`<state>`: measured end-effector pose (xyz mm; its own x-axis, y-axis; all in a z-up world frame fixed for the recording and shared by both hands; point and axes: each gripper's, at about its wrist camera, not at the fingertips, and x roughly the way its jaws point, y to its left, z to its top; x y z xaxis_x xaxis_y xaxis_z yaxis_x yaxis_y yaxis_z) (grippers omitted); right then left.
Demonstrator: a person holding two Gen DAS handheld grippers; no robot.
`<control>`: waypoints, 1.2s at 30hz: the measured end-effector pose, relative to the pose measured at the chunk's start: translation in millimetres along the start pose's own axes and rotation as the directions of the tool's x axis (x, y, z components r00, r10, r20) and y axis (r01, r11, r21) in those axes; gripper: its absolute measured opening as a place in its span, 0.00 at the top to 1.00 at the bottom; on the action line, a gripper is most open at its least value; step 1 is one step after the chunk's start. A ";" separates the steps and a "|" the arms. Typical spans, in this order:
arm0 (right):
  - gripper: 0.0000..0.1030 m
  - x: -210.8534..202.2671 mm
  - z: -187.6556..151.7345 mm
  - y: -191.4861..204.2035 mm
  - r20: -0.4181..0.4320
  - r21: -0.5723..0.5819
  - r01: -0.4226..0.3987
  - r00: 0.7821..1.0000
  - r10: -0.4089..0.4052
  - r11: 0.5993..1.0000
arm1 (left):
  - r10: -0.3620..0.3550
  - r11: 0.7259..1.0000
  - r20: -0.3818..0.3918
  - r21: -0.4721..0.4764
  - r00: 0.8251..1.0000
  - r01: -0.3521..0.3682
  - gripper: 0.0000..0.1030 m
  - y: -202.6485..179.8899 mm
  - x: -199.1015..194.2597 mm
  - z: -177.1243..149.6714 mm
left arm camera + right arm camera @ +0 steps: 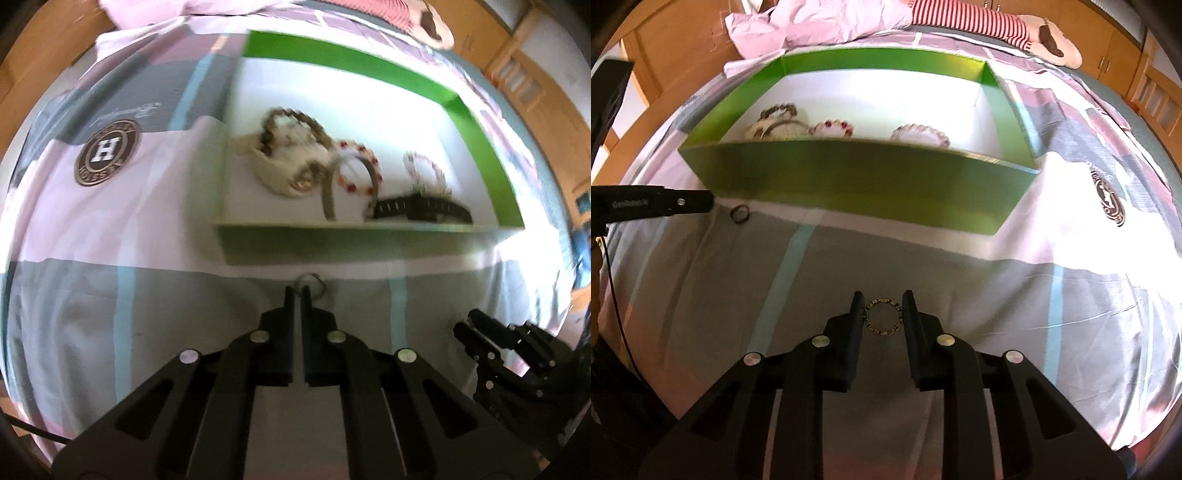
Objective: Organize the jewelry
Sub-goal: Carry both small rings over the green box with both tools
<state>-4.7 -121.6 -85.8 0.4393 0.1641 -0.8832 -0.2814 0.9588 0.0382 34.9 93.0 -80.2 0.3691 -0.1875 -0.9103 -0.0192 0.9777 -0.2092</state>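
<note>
Left gripper (297, 291), bottom centre, pitched steeply down, pinches a small ring (314, 282); right gripper (884, 301) clamps a gold ring (884, 316).

left gripper (297, 291): black, pointing steeply down, jaws pressed nearly together, pinching a small metal ring (314, 281) at the tips. right gripper (883, 301): also pitched steeply down, jaws part-way closed with a gold patterned ring (884, 316) clamped between the pads, fingers (911, 310) upright either side.
</note>
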 end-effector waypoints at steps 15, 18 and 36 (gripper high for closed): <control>0.78 3.8 -2.1 1.5 -0.025 0.005 -0.010 1.000 0.010 1.000 | 0.053 0.998 0.010 0.042 0.999 -0.053 0.75 -12.5 1.1 -4.9; 0.78 5.5 -2.0 3.9 -0.030 -0.002 -0.007 1.000 0.007 1.000 | 0.087 0.990 0.004 0.111 0.996 -0.087 0.68 -31.1 11.9 -6.6; 0.78 5.8 -1.3 5.4 -0.025 0.000 -0.007 1.000 0.007 1.000 | 0.138 0.973 0.008 0.187 0.990 -0.137 0.80 -52.0 18.9 -12.2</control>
<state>-4.8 -115.7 -91.4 0.4161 0.1649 -0.8943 -0.2840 0.9578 0.0445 31.5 37.5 -90.9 0.3703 -0.0503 -0.9276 0.1048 0.9944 -0.0121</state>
